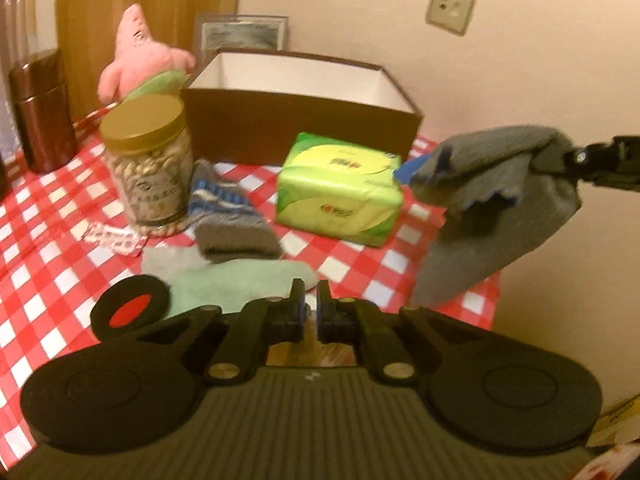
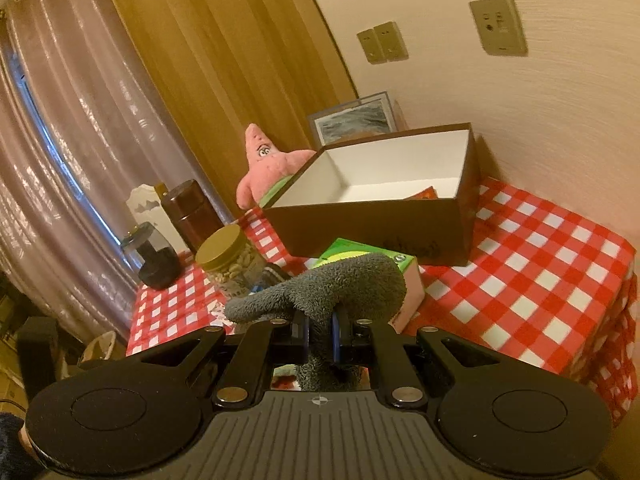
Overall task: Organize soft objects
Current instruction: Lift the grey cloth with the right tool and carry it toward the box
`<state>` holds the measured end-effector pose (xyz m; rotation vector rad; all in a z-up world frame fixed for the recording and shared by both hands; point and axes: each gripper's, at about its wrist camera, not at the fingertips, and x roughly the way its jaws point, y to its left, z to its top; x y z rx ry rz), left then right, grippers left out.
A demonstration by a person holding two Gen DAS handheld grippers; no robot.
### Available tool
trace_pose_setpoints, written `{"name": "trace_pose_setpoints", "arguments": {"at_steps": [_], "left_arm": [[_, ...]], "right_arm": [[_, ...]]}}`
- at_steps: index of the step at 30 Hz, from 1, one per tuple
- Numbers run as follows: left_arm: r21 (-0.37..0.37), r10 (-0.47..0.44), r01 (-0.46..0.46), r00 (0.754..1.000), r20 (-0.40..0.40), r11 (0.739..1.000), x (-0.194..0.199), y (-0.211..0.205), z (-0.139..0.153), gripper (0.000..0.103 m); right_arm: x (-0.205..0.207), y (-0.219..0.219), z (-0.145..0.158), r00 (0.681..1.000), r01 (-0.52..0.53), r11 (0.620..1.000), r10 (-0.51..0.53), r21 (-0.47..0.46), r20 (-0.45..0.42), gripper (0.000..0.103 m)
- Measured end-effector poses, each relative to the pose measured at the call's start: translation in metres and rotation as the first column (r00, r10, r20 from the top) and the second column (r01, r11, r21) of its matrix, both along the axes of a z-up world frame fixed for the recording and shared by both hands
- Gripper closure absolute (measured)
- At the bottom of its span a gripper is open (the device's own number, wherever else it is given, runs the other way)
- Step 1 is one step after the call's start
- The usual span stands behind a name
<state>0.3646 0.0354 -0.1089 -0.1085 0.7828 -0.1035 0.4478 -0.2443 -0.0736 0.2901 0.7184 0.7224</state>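
Grey towel (image 2: 320, 292) hangs clamped in the right gripper (image 2: 320, 332).
Left gripper (image 1: 311, 312) is closed on nothing above a mint cloth (image 1: 240, 284); beyond stand tissue pack (image 1: 340, 188) and open brown box (image 1: 304, 124).

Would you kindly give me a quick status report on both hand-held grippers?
Right hand-held gripper shut on grey cloth, lifted off table. Left hand-held gripper shut, nothing visibly held. Brown box open ahead; tissue pack before it.
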Motion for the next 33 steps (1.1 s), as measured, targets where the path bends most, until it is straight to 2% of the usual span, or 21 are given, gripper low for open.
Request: {"name": "trace_pose_setpoints", "arguments": {"at_steps": [6, 13, 20, 25, 33], "left_arm": [[-0.024, -0.029, 0.03, 0.999, 0.017, 0.999, 0.002, -0.019, 0.012, 0.099], [-0.047, -0.057, 0.059, 0.998, 0.036, 0.997, 0.026, -0.056, 0.022, 0.099], [-0.094, -0.051, 0.056, 0.997, 0.056, 0.994, 0.075, -0.098, 0.031, 0.099], [-0.099, -0.046, 0.055, 0.995, 0.088, 0.994, 0.116, -0.129, 0.04, 0.099], [-0.083, -0.002, 0.016, 0.986, 0.168, 0.996, 0.183, -0.145, 0.067, 0.099]], "right_arm": [[-0.003, -0.02, -0.002, 0.999, 0.036, 0.999, -0.037, -0.015, -0.032, 0.093], [0.02, -0.055, -0.005, 0.996, 0.07, 0.997, -0.073, -0.04, -0.058, 0.093], [0.067, -0.091, -0.006, 0.997, 0.058, 0.994, -0.062, -0.09, -0.049, 0.093], [0.111, -0.11, -0.003, 0.999, 0.036, 0.993, -0.038, -0.111, -0.017, 0.093], [0.18, -0.121, 0.017, 0.998, -0.019, 0.997, 0.024, -0.076, 0.062, 0.093]]}}
